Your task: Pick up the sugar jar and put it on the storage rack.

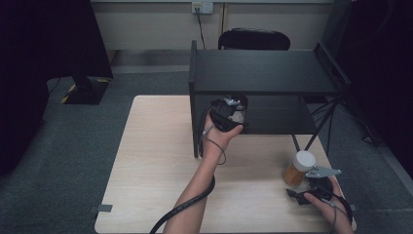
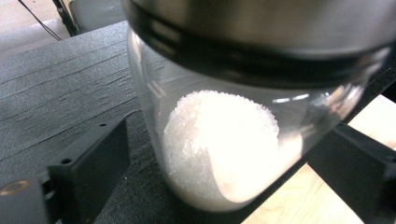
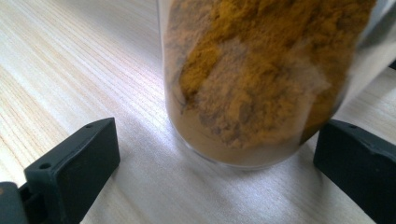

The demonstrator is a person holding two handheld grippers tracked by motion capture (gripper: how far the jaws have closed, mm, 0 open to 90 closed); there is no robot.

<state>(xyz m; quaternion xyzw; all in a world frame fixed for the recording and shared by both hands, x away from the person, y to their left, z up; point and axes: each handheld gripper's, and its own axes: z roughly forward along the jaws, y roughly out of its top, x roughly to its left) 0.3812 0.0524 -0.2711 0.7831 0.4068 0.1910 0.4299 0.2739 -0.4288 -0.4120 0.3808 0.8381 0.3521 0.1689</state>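
Glass sugar jar (image 2: 224,140) is standing upright between the left tool's (image 1: 229,113) parted jaws on the shelf (image 1: 277,114), while the right tool (image 1: 311,187) is bracketing the spice jar (image 3: 252,79), ungripped.

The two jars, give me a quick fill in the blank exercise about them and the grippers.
1. The jar with white crystals stands on the black ____.
2. The jar of orange powder has a ____ lid.
3. The orange-powder jar stands on the ____ table.
4. The right gripper has its jaws ____ around the jar.

Missing words: shelf; white; wooden; open
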